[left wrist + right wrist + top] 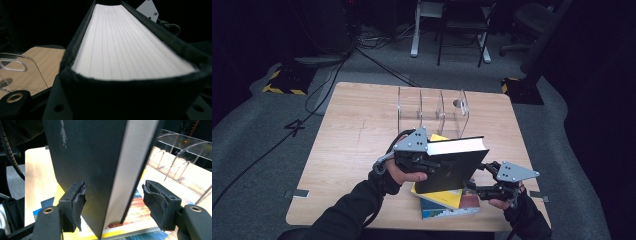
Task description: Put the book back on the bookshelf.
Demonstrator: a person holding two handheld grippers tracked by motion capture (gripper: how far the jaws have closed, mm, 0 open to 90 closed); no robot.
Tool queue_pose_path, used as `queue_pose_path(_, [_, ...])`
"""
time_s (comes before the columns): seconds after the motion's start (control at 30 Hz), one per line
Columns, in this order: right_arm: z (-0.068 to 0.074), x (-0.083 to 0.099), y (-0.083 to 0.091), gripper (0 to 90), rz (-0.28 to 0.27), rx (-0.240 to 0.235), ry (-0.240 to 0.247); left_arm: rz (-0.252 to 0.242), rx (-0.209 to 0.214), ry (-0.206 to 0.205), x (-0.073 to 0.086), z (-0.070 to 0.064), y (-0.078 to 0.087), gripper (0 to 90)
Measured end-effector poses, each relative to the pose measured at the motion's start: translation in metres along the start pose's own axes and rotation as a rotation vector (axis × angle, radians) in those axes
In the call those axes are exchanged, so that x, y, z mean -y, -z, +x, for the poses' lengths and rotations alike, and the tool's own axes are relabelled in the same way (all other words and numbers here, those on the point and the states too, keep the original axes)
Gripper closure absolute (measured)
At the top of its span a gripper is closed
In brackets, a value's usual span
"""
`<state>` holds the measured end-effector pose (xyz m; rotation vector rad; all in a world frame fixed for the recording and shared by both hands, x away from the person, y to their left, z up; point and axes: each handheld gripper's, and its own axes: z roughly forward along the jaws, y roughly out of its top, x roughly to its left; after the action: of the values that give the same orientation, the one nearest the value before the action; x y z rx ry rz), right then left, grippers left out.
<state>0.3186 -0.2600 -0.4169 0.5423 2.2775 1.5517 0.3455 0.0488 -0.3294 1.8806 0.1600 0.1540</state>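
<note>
The left gripper (428, 159) is clamped on the black book (452, 167), tilting it up off the stacked books (447, 202), likely bound for the clear rack (432, 112) behind. The right gripper (113, 202) stands apart astride its lower corner, ready to steady it. The wooden worktop (357, 145) sits in a dark room with grey floor.

A single legible mark — the black figure "4" (294, 127) on the grey carpeted floor (257, 125) left of the light wooden table (357, 130) (book covers unreadable).
</note>
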Motion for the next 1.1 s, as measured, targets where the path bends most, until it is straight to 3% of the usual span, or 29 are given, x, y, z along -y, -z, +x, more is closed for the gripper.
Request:
queue_pose_path(0.5, [-0.015, 0.01, 0.004, 35.7, -0.002, 0.042, -0.081, -0.001, -0.159, 0.011, -0.012, 0.02, 0.021, 52.9])
queue_pose_path(0.97, [-0.021, 0.016, 0.002, 36.2, 0.018, 0.07, -0.104, 0.018, -0.401, 0.062, -0.007, 0.056, 0.054, 52.9])
queue_pose_path(1.0, [-0.022, 0.017, 0.001, 36.2, 0.026, 0.077, -0.105, 0.018, -0.439, 0.079, -0.005, 0.061, 0.057, 52.9])
queue_pose_path(1.1, [-0.022, 0.019, 0.0, 36.3, 0.035, 0.083, -0.11, 0.012, -0.485, 0.105, -0.003, 0.068, 0.06, 53.0])
